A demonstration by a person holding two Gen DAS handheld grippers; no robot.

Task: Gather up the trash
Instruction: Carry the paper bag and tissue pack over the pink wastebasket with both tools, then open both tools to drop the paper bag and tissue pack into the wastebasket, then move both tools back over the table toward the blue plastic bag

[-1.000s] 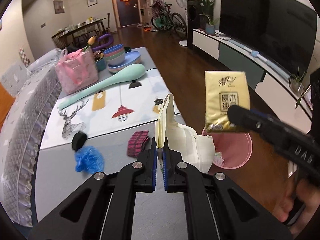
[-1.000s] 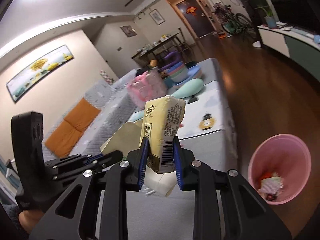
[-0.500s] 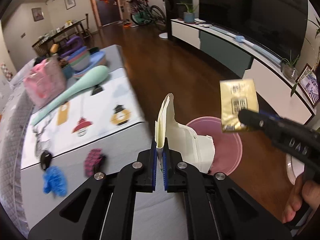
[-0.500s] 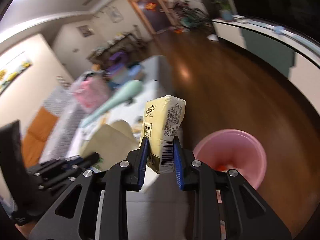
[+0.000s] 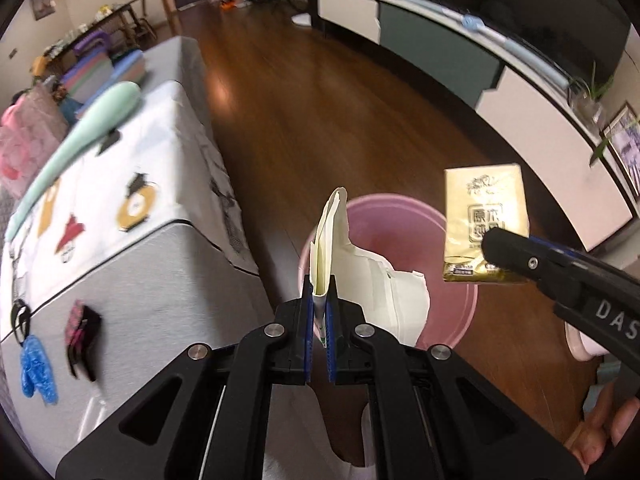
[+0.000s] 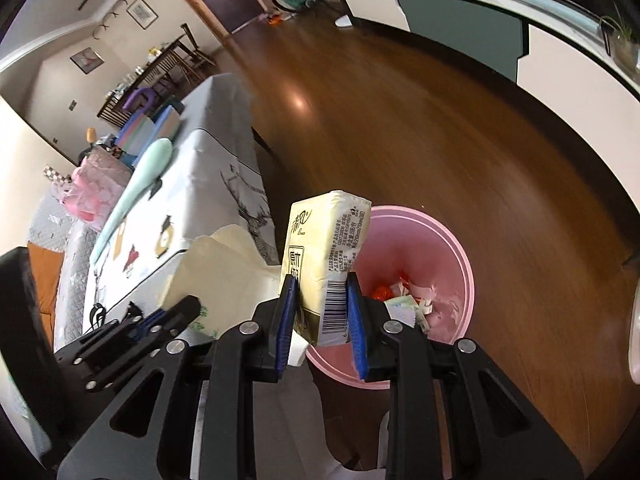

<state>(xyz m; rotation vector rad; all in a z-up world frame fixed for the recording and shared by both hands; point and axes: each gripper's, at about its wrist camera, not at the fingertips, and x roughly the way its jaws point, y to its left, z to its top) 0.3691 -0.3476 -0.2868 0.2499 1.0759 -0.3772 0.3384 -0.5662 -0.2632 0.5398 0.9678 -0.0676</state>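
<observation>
My left gripper (image 5: pixel 320 292) is shut on a torn cream paper wrapper (image 5: pixel 384 300), which stands up from the jaws over the near rim of the pink bin (image 5: pixel 392 198). The right gripper (image 6: pixel 322 304) holds a yellow tissue pack (image 6: pixel 324 236) by its lower end just above the bin (image 6: pixel 452 240). Its jaws are opening, and the pads still touch the pack. Scraps of trash (image 6: pixel 404 296) lie in the bin's bottom. In the left wrist view the tissue pack (image 5: pixel 484 208) and the right gripper (image 5: pixel 496 256) hang over the bin's right side.
The bin stands on the wooden floor beside a low table (image 5: pixel 168 152) under a patterned cloth. On the table lie a blue crumpled glove (image 5: pixel 36 368), a dark pink-and-black item (image 5: pixel 82 332), a long mint object (image 5: pixel 80 136) and a pink bag (image 5: pixel 24 148). A TV cabinet (image 5: pixel 440 48) runs along the right.
Both grippers have come down and moved off the table toward the pink bin, which now sits right under them. The paper and the tissue pack are still in the jaws.
</observation>
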